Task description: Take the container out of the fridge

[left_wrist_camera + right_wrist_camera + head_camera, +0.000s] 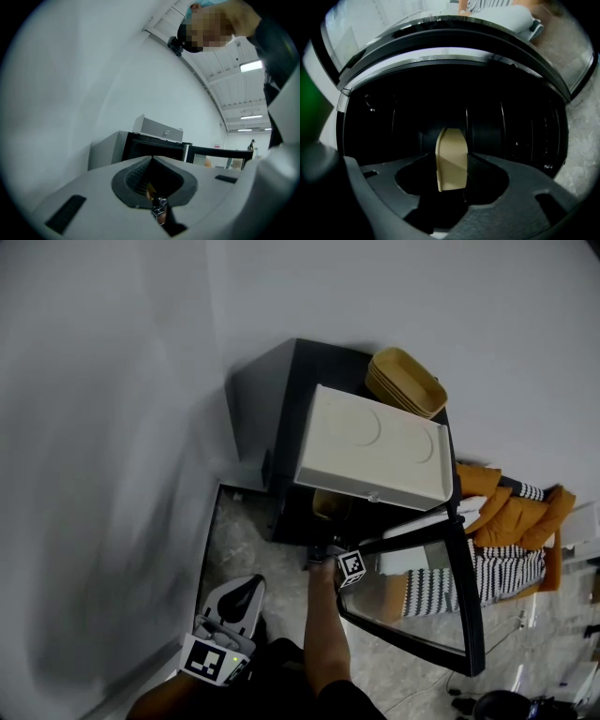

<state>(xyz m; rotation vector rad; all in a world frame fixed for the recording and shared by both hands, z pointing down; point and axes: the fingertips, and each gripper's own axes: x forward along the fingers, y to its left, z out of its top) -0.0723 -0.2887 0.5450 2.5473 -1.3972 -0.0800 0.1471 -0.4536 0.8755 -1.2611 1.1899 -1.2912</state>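
Observation:
A black fridge (pixel 267 399) stands against the wall with its glass door (pixel 427 601) swung open. A tan container (pixel 327 505) sits inside it; in the right gripper view its rim (pixel 451 159) stands upright against the dark interior. My right gripper (pixel 323 556) reaches into the fridge, and its jaws (pixel 452 161) close on that rim from both sides. My left gripper (pixel 236 604) hangs low at the left, away from the fridge, with its jaws (pixel 152 159) together and nothing between them.
A white box (pixel 375 446) and a stack of tan trays (pixel 405 381) rest on top of the fridge. Orange and striped cloth (pixel 511 531) lies behind the door. A grey wall (pixel 103 427) runs along the left. The floor is pale stone (pixel 234 540).

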